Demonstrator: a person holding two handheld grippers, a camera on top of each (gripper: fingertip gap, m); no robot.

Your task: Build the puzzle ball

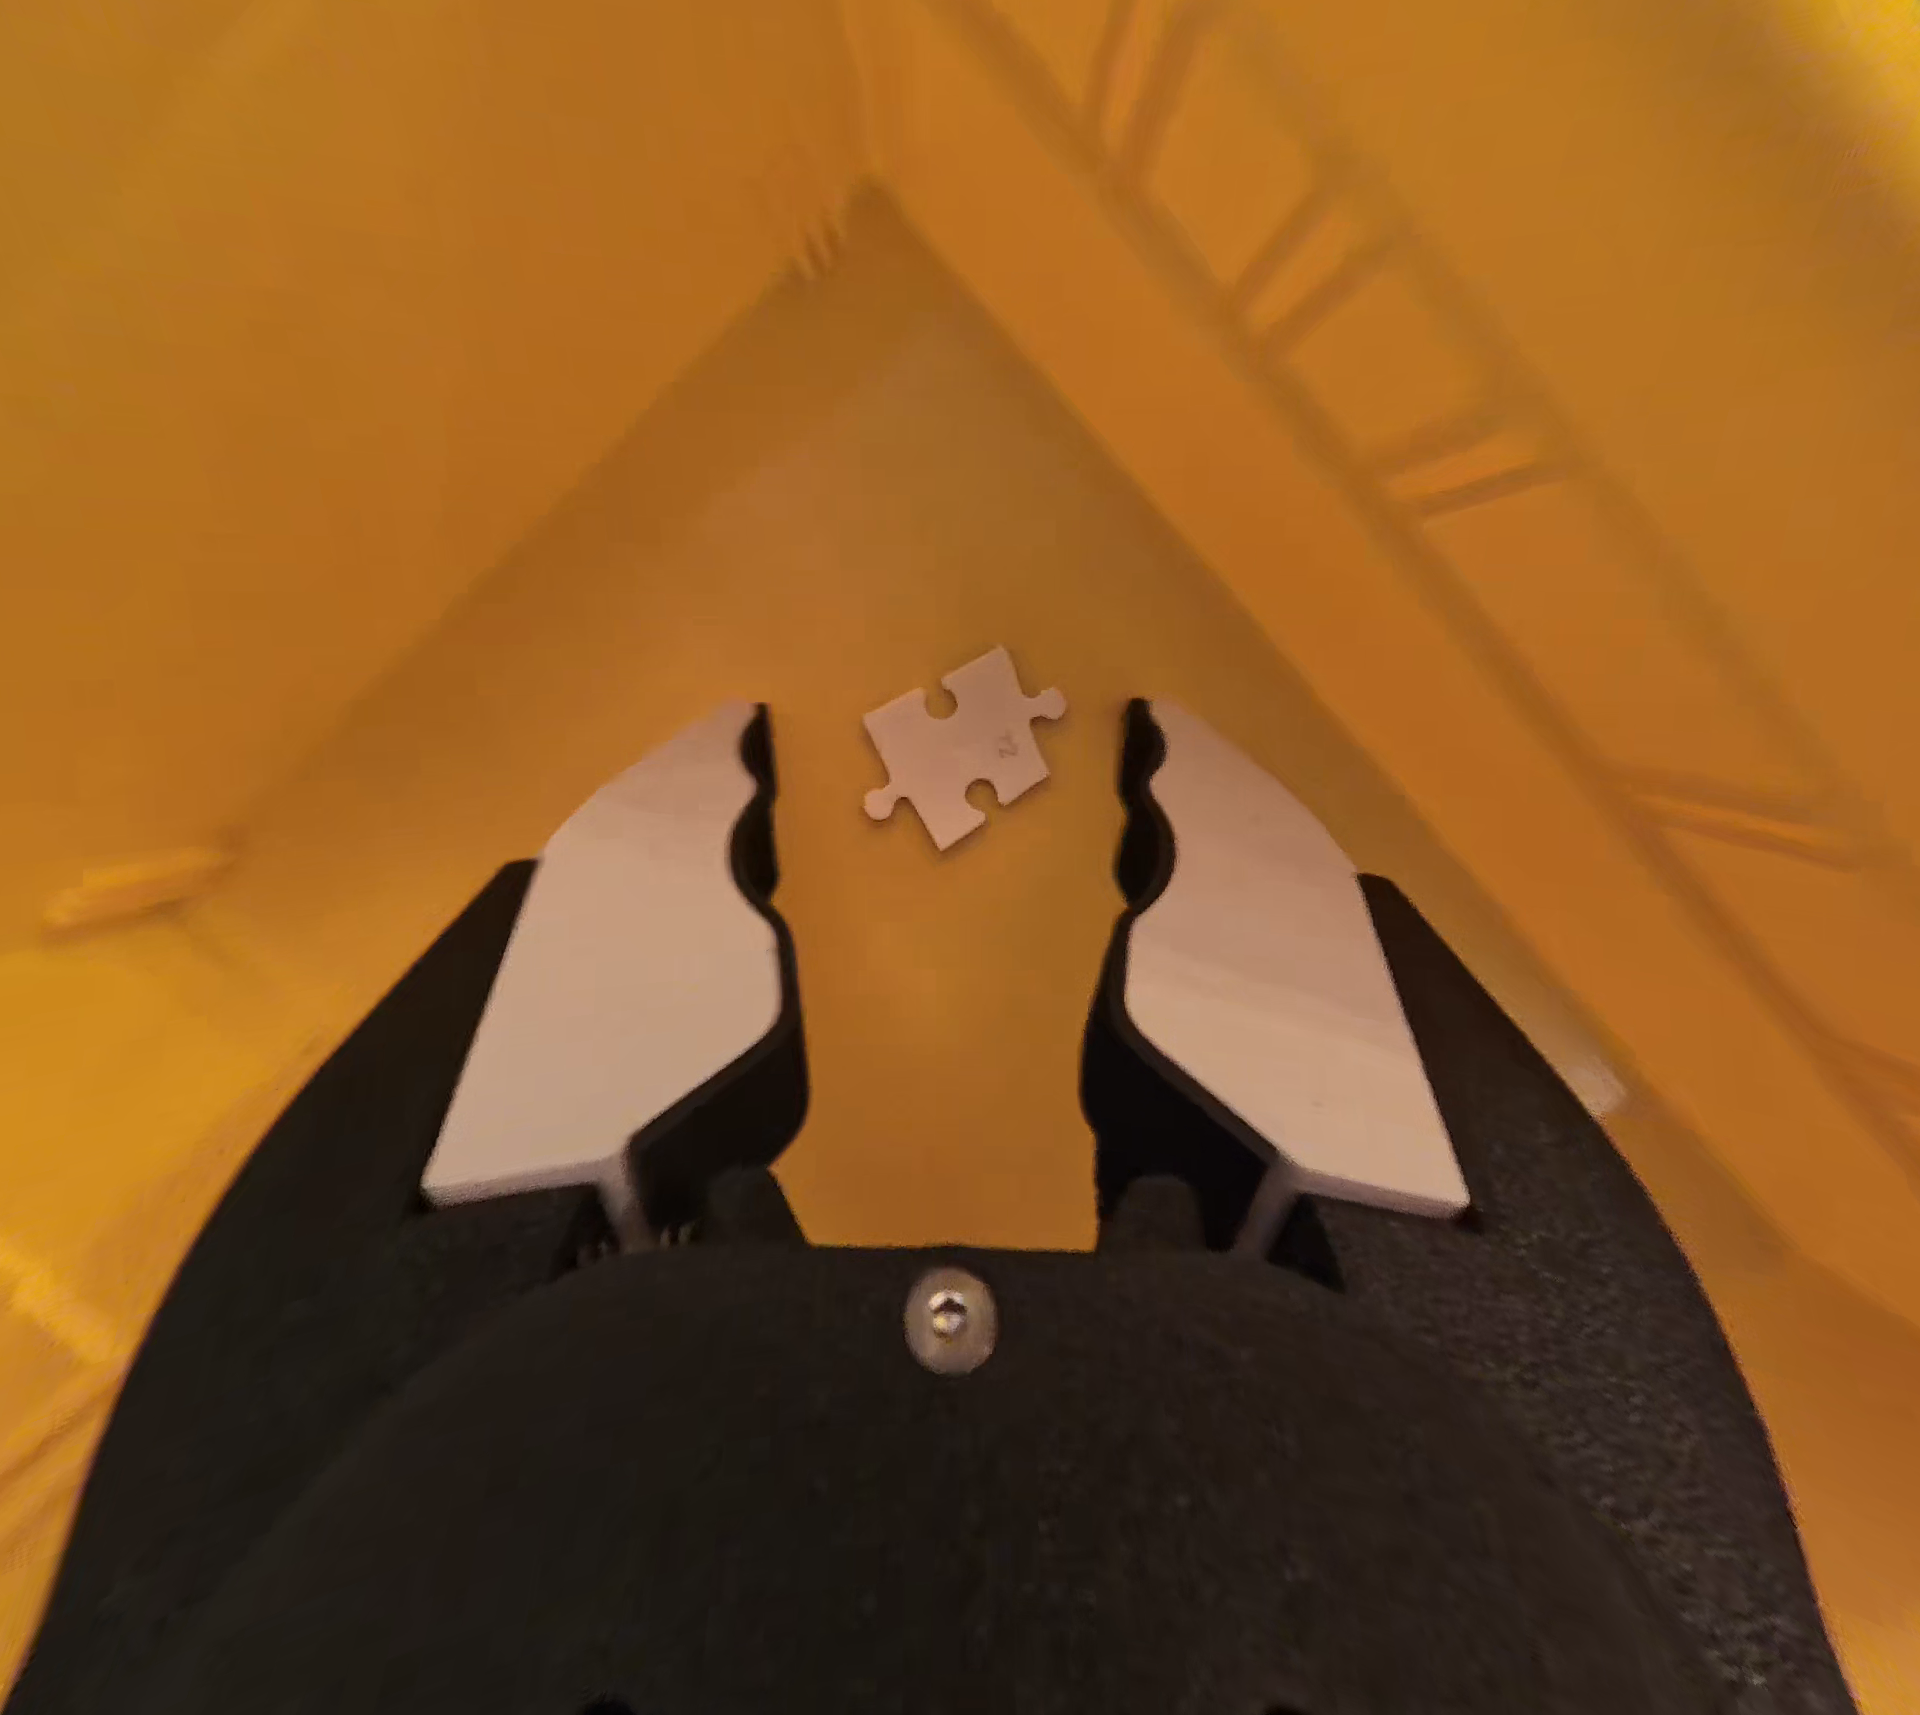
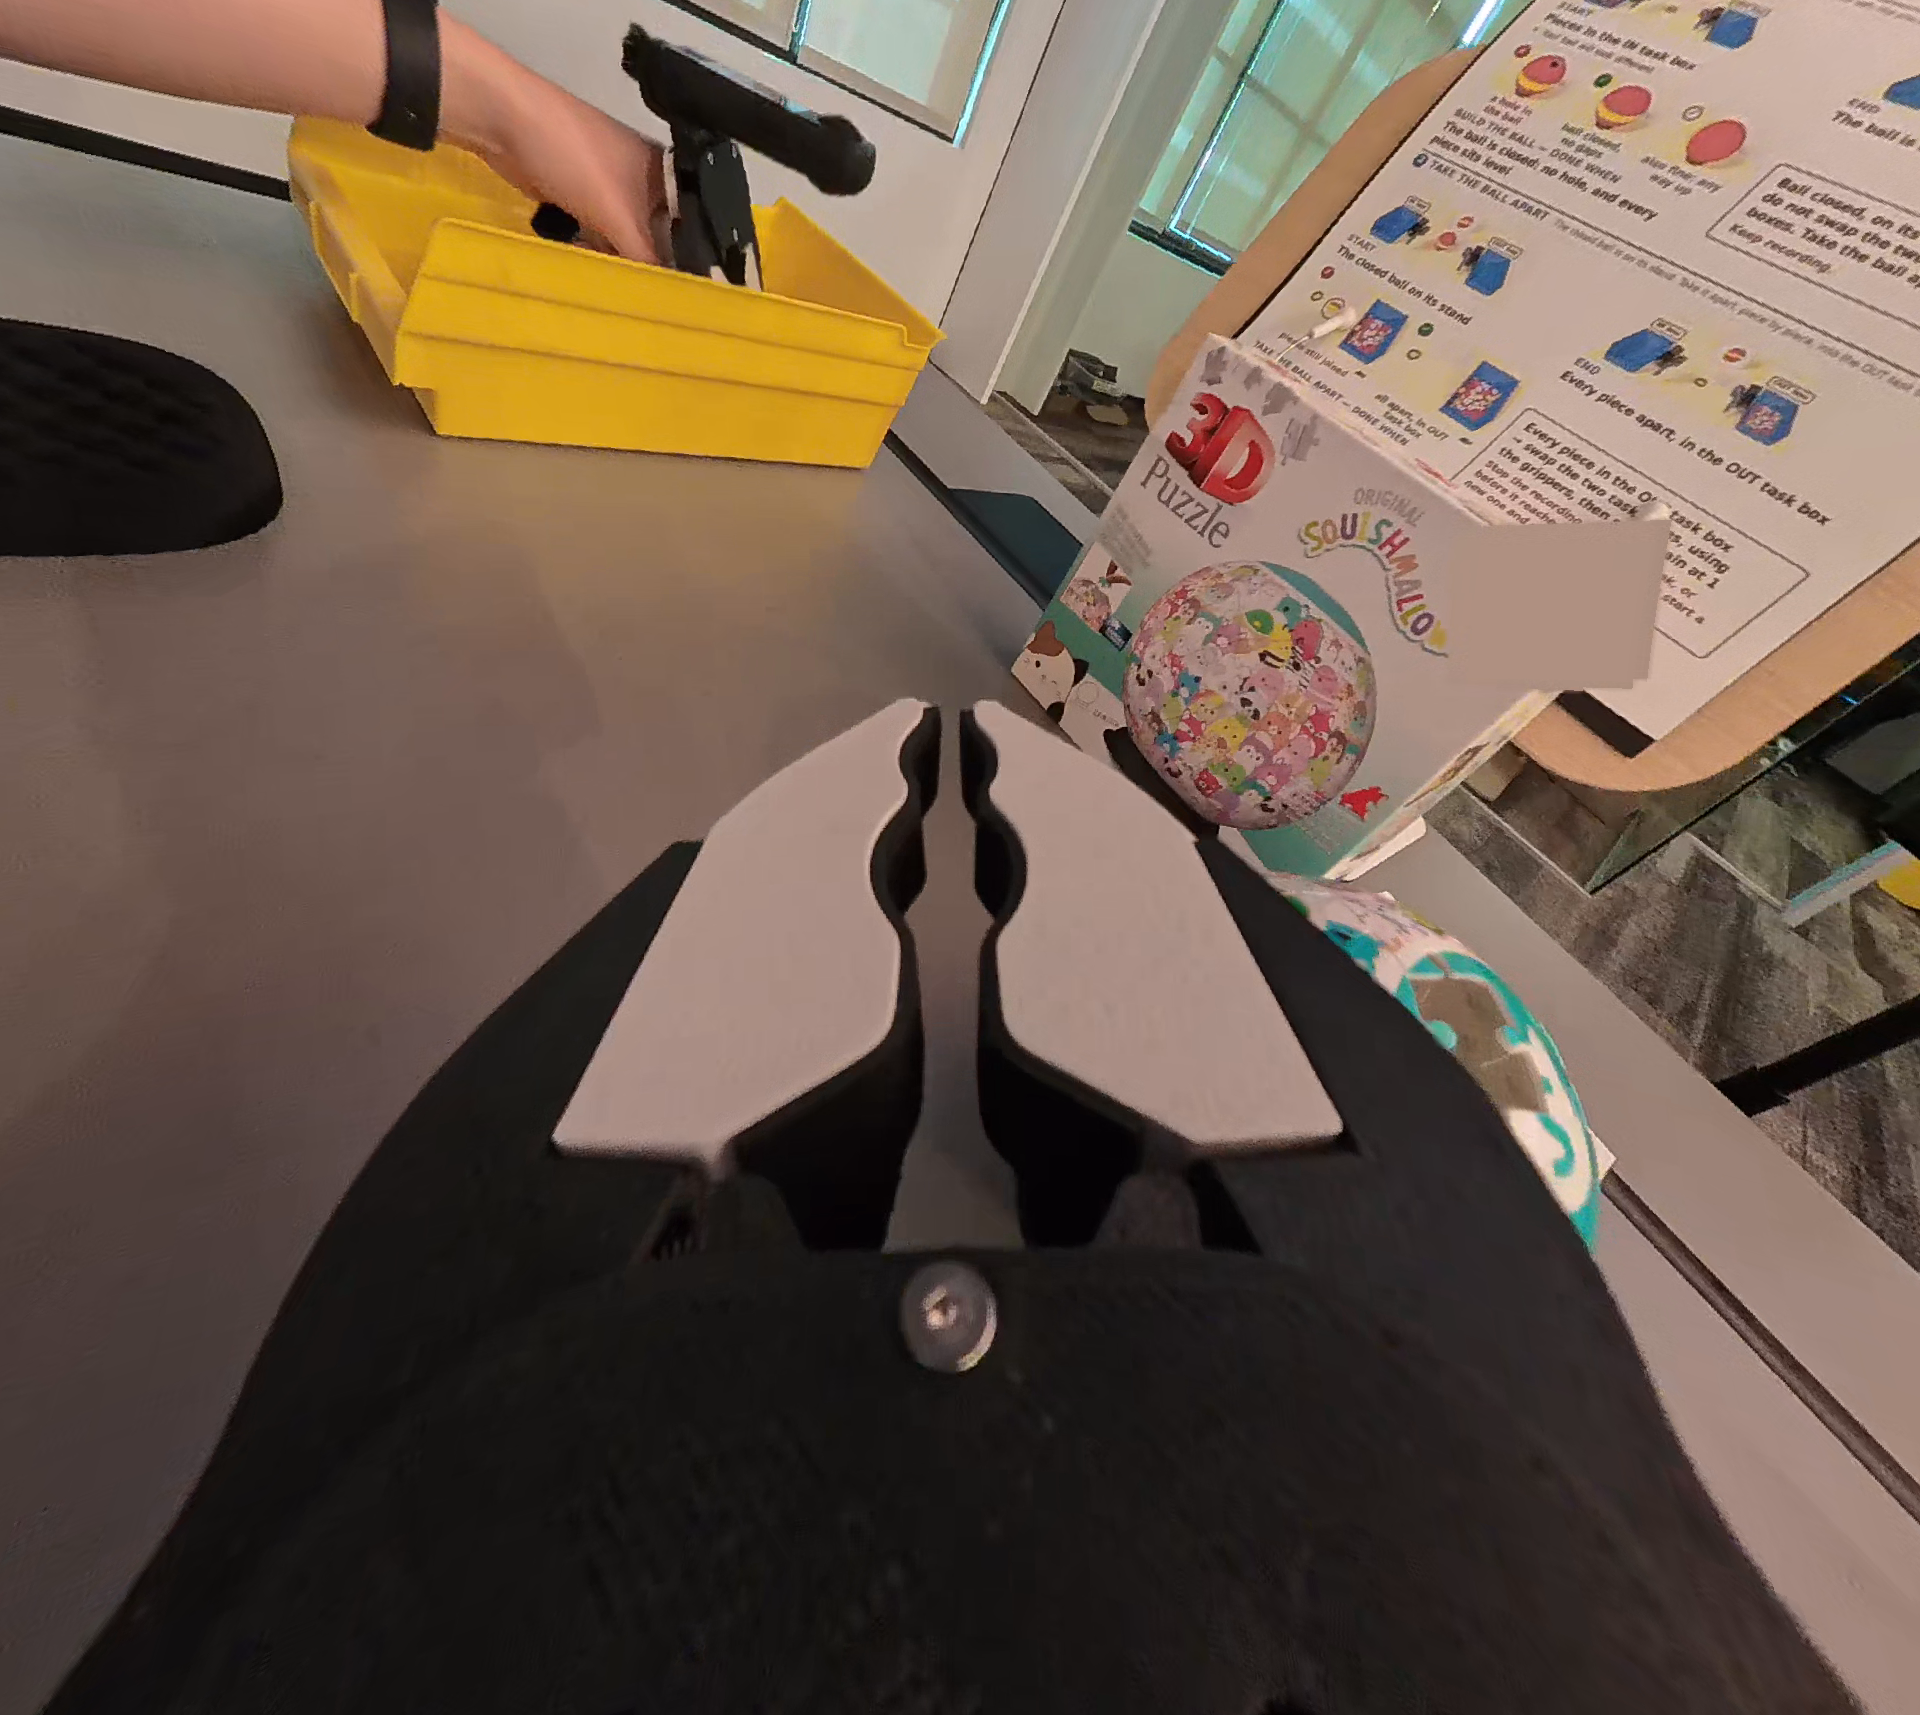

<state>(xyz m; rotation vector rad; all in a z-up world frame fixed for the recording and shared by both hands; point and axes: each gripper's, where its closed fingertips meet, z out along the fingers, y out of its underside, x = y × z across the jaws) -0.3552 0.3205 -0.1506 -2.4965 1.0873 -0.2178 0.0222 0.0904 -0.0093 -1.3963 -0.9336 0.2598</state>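
Left gripper (image 1: 948, 720) wide, straddling flat puzzle piece (image 1: 961, 746) on bin (image 1: 935, 990) floor, piece lying diagonal; right gripper (image 2: 950, 715) nearly closed, empty.

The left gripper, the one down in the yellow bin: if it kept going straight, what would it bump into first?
Probably the white puzzle piece, lying flat on the yellow bin floor just ahead of the open left gripper.
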